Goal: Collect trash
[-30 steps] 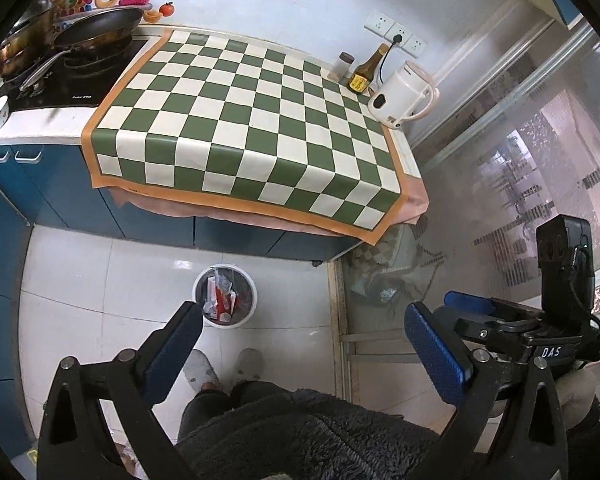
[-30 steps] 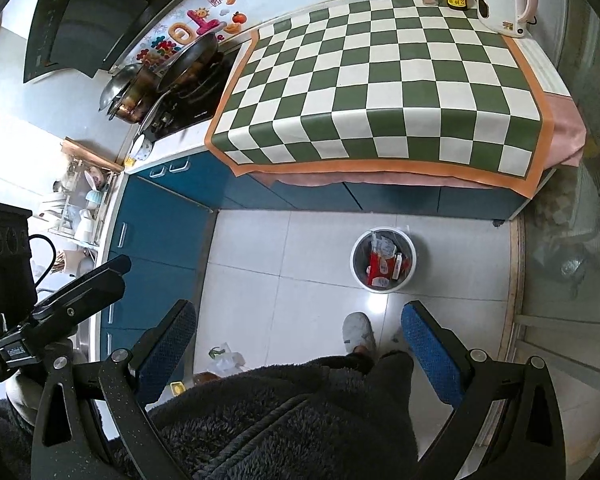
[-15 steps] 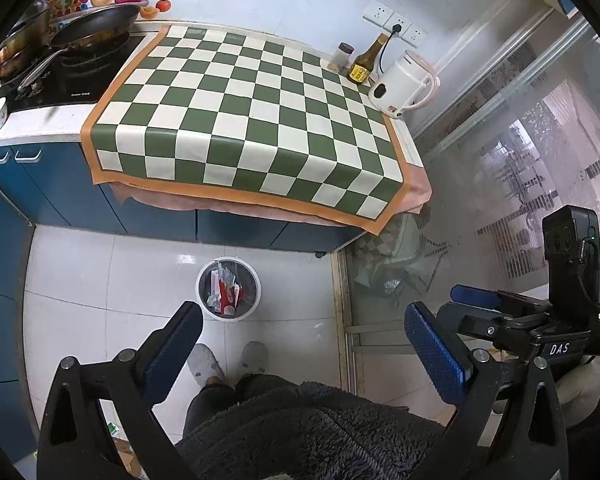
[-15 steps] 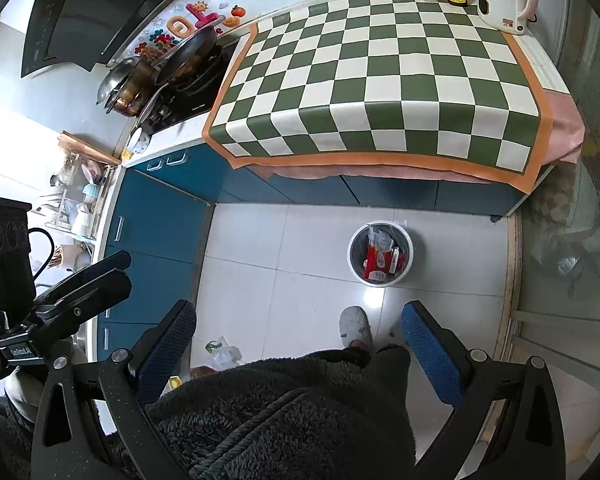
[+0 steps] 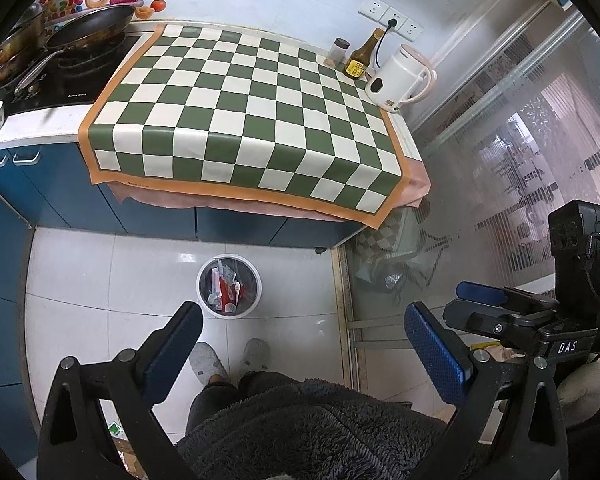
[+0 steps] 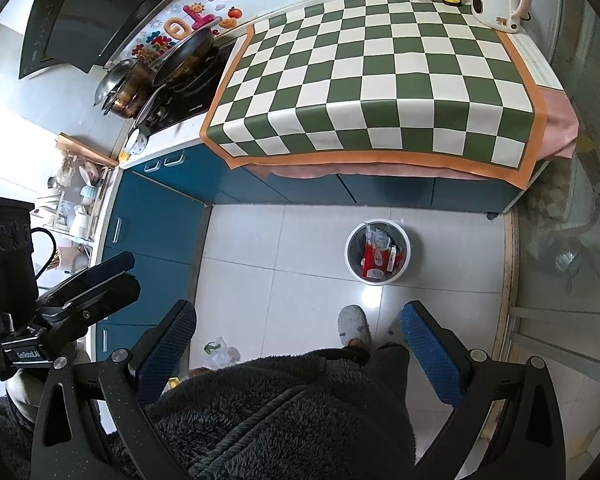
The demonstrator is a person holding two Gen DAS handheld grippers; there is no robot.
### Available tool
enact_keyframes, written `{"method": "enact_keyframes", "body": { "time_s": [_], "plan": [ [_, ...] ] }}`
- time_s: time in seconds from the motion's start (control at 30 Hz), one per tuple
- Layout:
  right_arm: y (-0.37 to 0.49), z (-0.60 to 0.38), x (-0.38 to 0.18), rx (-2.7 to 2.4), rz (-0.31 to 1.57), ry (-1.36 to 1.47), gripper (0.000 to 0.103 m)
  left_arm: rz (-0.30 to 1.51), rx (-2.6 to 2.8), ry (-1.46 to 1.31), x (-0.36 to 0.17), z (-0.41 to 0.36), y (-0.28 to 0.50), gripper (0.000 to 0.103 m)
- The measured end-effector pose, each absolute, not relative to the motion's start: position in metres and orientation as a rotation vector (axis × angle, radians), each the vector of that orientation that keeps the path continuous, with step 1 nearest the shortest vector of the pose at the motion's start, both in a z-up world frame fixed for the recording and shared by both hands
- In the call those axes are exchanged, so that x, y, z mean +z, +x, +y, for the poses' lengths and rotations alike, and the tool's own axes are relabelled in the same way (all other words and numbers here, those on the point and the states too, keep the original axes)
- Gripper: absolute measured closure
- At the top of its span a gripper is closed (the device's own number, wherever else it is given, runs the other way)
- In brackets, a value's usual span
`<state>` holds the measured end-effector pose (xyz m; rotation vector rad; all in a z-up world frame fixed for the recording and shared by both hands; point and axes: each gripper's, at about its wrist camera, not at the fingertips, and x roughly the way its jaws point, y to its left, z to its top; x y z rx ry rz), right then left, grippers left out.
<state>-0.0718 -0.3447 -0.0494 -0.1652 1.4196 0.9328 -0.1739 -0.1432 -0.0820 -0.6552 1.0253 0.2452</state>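
Note:
A white trash bin (image 5: 229, 289) stands on the tiled floor below the counter, holding red and white wrappers; it also shows in the right wrist view (image 6: 377, 252). My left gripper (image 5: 302, 344) is open and empty, held high above the floor near the person's feet. My right gripper (image 6: 298, 338) is open and empty, also high above the floor. The green-and-white checkered mat (image 5: 244, 116) on the counter carries no loose trash that I can see. The right gripper shows from the side in the left wrist view (image 5: 512, 308).
A white kettle (image 5: 400, 80), a brown bottle (image 5: 360, 60) and a small jar (image 5: 338, 50) stand at the counter's far right. Pans (image 5: 80, 32) sit on the stove at left. A crumpled white bag (image 6: 220, 354) lies on the floor. A glass door (image 5: 520, 160) is at right.
Both grippers have risen and drawn back slightly, so the counter and bin look a little farther off. Both stay open and empty.

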Motion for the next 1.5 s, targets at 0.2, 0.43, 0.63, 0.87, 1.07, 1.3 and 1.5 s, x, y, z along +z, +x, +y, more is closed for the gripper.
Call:
{"method": "enact_keyframes", "body": {
  "time_s": [0.2, 0.43, 0.63, 0.87, 1.07, 1.3, 1.5],
  "plan": [
    [-0.074, -0.346, -0.046, 0.921, 1.417, -0.159, 0.000, 1.028, 0.238, -0.649, -0.081, -0.144, -0.170, 0.000],
    [-0.072, -0.348, -0.043, 0.913, 1.416, -0.153, 0.000, 1.027, 0.238, -0.648, -0.081, -0.146, -0.167, 0.000],
    [-0.072, -0.348, -0.043, 0.916, 1.414, -0.155, 0.000, 1.025, 0.235, -0.645, -0.078, -0.146, -0.163, 0.000],
    [-0.073, -0.347, -0.043, 0.914, 1.414, -0.154, 0.000, 1.023, 0.235, -0.644, -0.076, -0.145, -0.162, 0.000],
    [-0.073, -0.348, -0.043, 0.915, 1.413, -0.156, 0.000, 1.023, 0.231, -0.641, -0.074, -0.143, -0.162, 0.000],
    [-0.073, -0.347, -0.042, 0.915, 1.411, -0.154, 0.000, 1.020, 0.230, -0.639, -0.069, -0.137, -0.158, 0.000],
    [-0.074, -0.346, -0.042, 0.913, 1.411, -0.154, 0.000, 1.020, 0.227, -0.636, -0.069, -0.138, -0.159, 0.000]
  ]
}}
